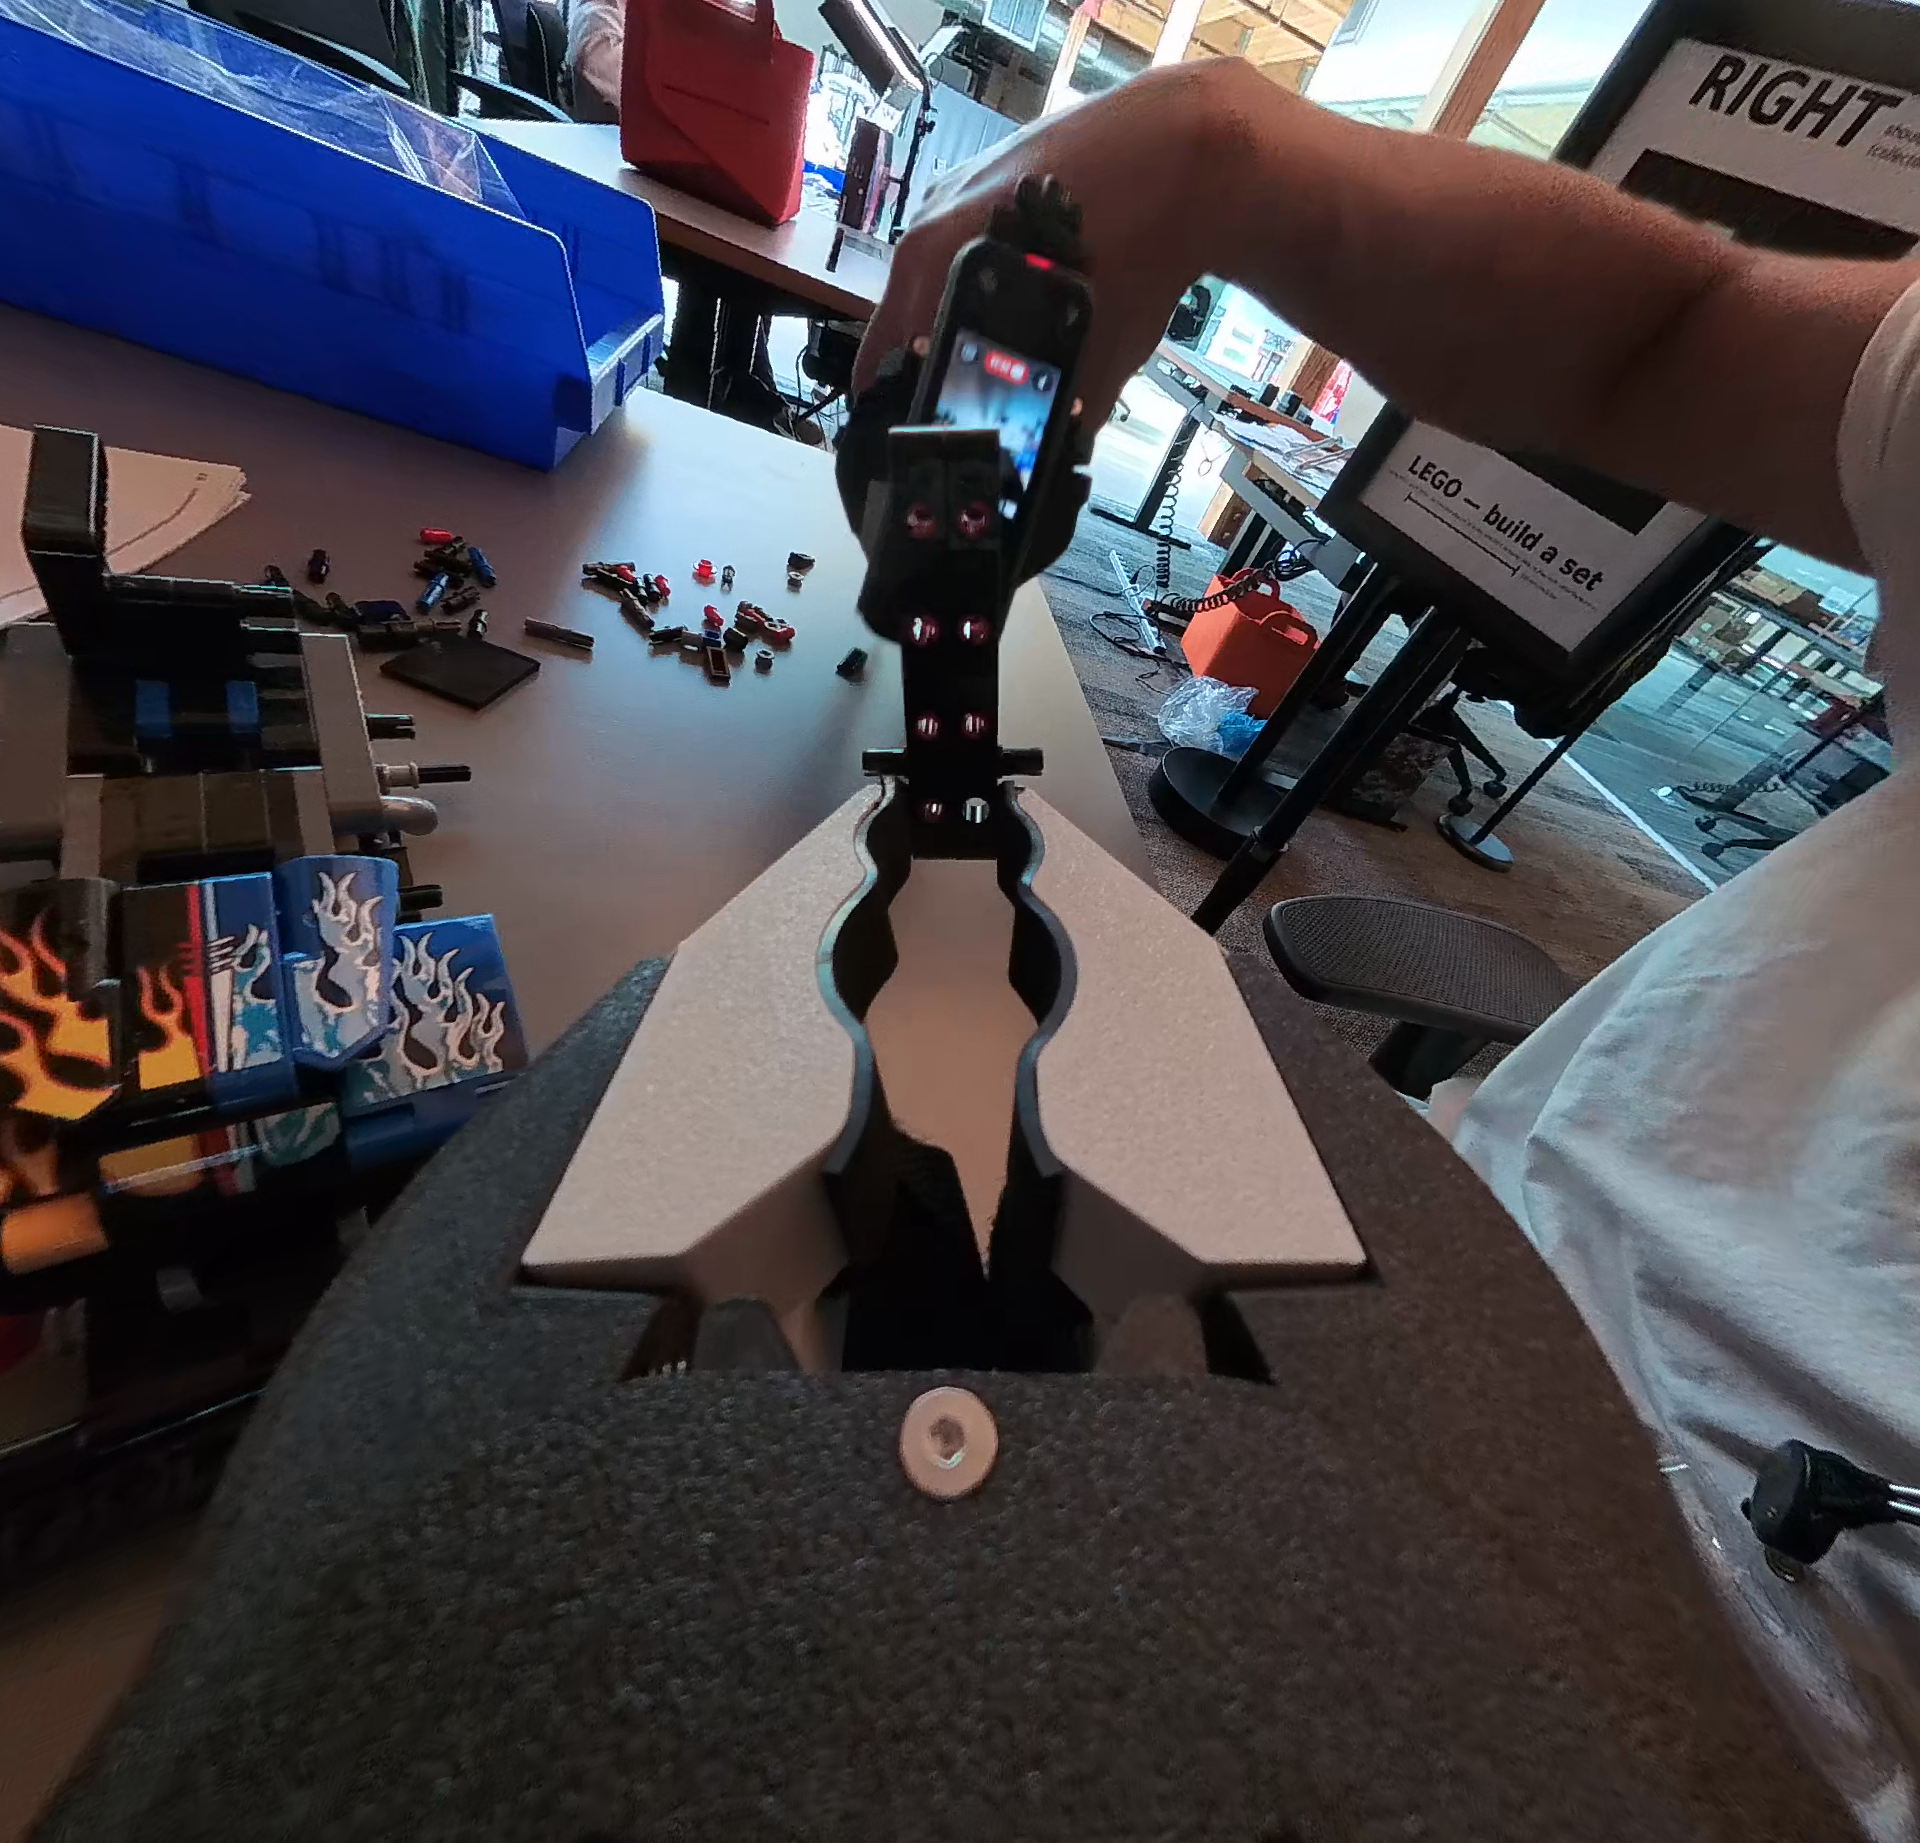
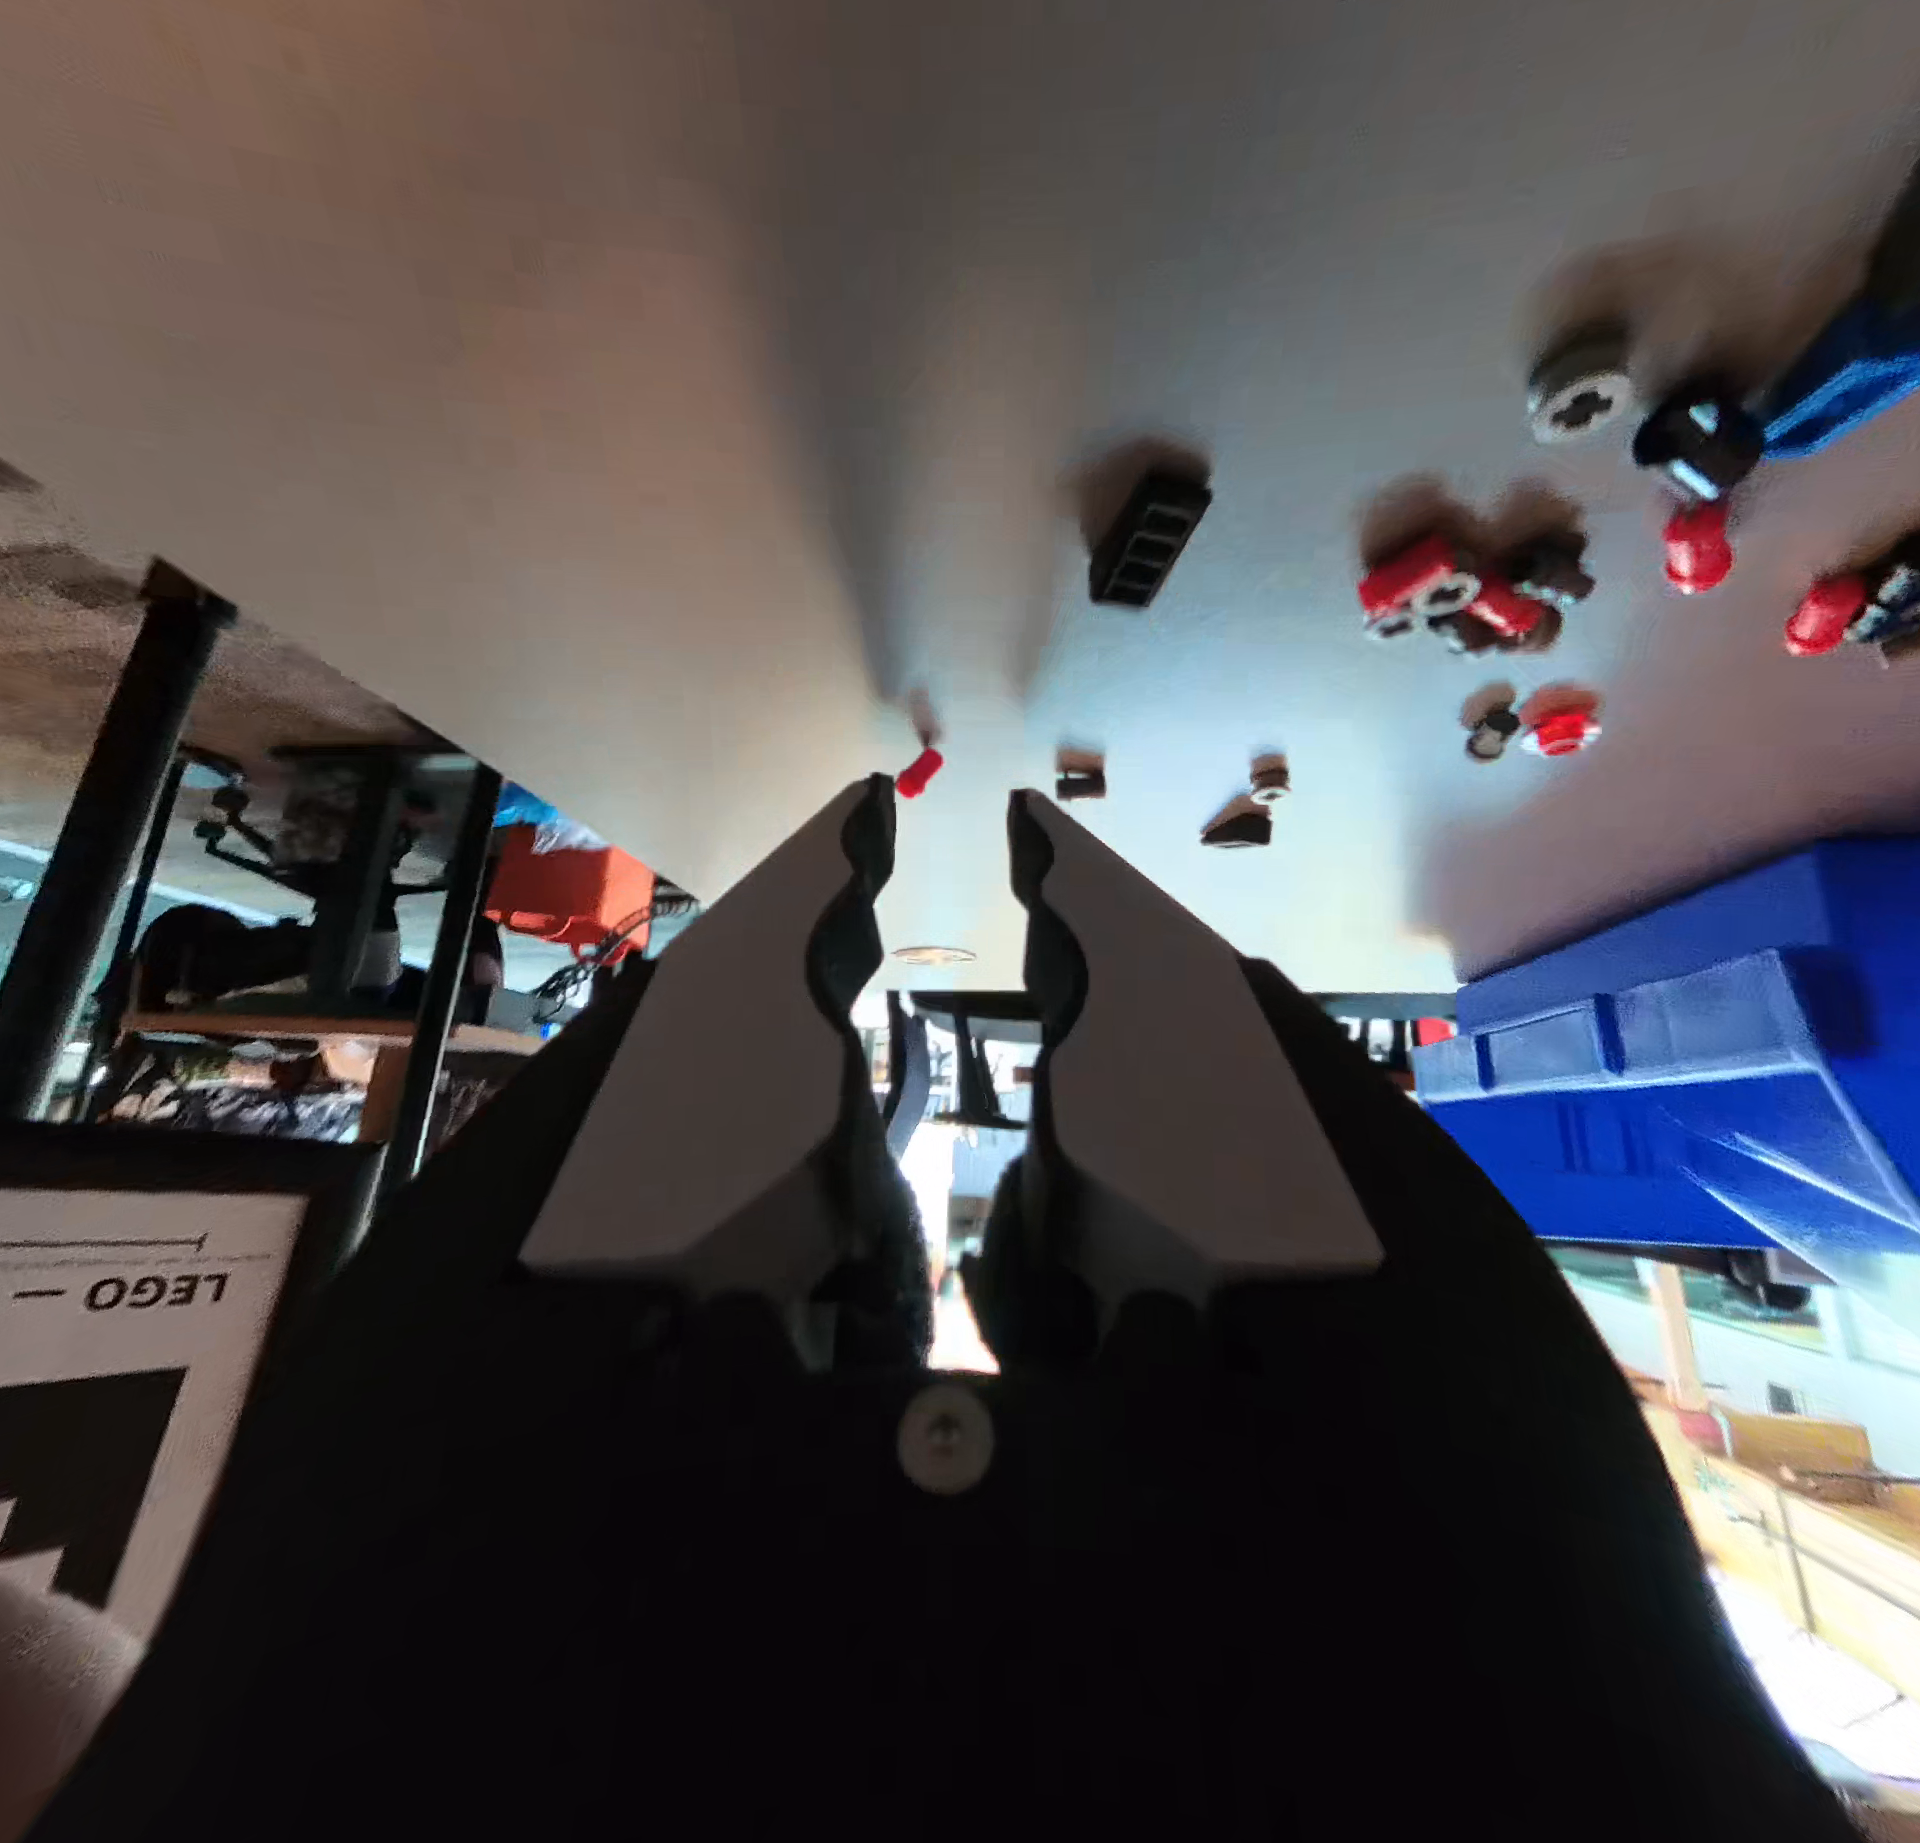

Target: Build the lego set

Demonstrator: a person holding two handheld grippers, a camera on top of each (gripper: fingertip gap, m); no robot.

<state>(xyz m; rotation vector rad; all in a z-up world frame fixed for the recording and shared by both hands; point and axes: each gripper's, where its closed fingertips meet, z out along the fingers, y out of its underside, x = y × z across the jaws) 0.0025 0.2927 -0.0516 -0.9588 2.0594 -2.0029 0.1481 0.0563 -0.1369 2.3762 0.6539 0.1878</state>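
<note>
At the centre of the left wrist view, the left claw is closed on the bottom end of a long black beam studded with red pins, which stands up in front of the right claw's body in a hand.

The right claw, seen upside down in its own view, is partly open and empty, with a small red pin lying on the desk just beside its left fingertip.

The half-built model with flame panels sits at the left edge of the left view, and loose parts are scattered above it.

- The pin is tiny and round, so a closing pad could likely flick it away rather than trap it.
- The beam is held only at its tip, so any sideways push could pivot it or pull it free.
</note>
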